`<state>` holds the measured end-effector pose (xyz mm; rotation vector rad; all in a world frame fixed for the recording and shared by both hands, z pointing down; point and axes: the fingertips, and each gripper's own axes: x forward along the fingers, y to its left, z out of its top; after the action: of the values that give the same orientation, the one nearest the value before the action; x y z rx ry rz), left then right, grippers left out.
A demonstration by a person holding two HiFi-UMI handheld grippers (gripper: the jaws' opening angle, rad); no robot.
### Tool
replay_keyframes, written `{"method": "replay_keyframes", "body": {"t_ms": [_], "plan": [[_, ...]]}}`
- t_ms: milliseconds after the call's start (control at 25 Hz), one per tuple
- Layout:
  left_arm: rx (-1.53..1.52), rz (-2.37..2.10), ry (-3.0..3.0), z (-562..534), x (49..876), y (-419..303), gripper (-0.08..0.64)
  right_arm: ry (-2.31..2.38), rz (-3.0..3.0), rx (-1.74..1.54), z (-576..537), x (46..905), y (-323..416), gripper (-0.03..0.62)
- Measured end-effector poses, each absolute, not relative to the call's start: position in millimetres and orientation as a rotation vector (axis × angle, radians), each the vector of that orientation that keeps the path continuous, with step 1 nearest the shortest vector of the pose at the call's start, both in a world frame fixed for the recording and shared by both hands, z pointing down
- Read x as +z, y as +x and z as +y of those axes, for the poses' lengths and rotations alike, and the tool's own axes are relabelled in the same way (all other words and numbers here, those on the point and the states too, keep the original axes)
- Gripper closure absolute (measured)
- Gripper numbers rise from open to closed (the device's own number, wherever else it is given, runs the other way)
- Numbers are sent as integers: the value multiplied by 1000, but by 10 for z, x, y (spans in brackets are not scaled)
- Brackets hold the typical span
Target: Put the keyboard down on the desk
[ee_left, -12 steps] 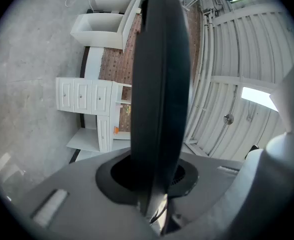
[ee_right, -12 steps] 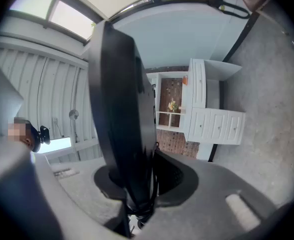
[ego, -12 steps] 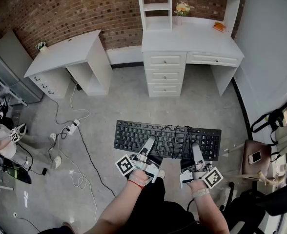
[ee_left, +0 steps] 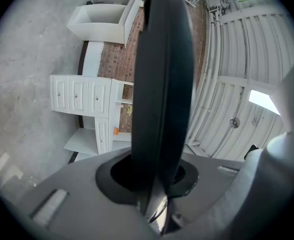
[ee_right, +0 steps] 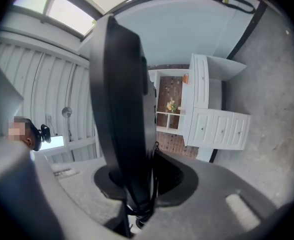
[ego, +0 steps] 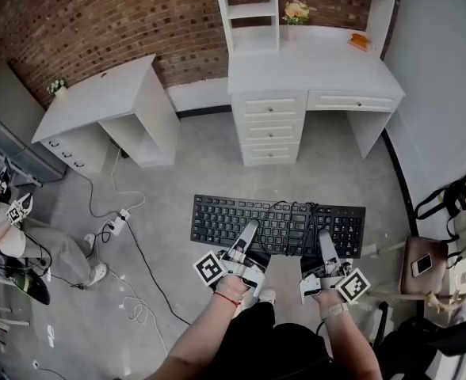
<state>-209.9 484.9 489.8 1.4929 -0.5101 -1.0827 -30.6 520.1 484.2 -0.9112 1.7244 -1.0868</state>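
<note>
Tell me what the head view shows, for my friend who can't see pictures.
The left gripper and the right gripper, one in each of a person's hands, grip a black keyboard by its near edge above a grey floor, with its cable bundled on top. Ahead, a white desk with drawers stands against a brick wall.

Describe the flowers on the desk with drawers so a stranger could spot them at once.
Follow the brick wall to the white desk with drawers in the right-hand corner. At the back of its top, just right of the open shelf unit, stands a small bunch of yellowish flowers. They stand upright, while the other thing on that top is a low orange object.
</note>
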Motion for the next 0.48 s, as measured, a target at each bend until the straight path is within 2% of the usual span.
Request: {"method": "replay_keyframes", "body": {"t_ms": [480], "plan": [[-1073,-511,1458,4243,4958,-2097,485,-941,1718,-1088,4595,4876,-305,514]]}}
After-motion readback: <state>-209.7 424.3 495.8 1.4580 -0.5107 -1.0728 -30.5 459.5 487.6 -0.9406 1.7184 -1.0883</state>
